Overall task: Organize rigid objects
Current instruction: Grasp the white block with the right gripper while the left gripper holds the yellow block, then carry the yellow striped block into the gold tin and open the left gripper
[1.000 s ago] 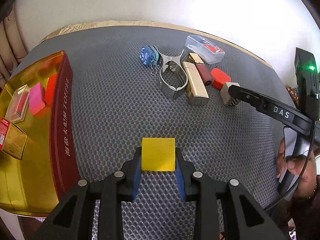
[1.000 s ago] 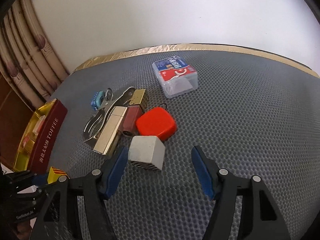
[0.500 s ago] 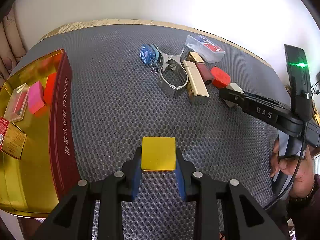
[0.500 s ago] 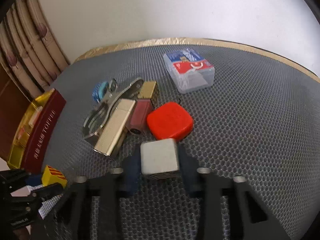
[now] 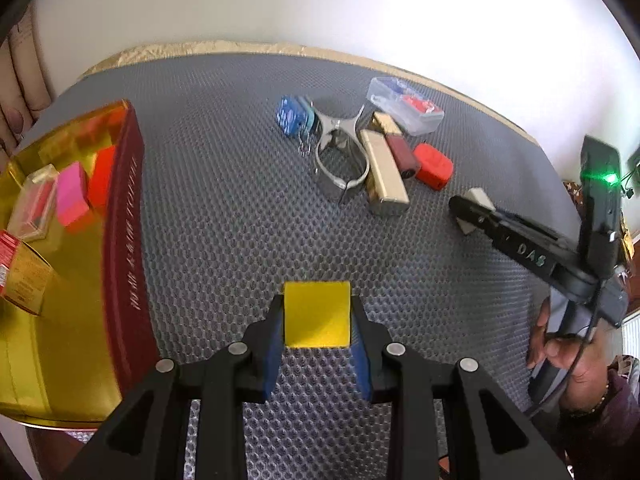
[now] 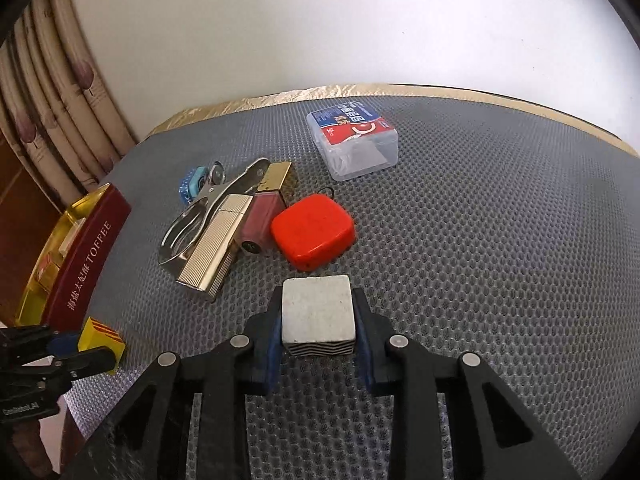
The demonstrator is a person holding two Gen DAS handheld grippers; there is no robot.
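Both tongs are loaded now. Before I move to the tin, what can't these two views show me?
- Toffee tin: left wrist view cuts off its near-left end; right wrist view shows one end only.
- White cube underside: hidden by itself and the right tongs.
- Yellow cube underside: hidden, so contact with the mat is unclear.

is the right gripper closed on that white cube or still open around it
Closed on it. In the right wrist view the right gripper has both blue pads flat against the sides of the white cube, no gap showing.
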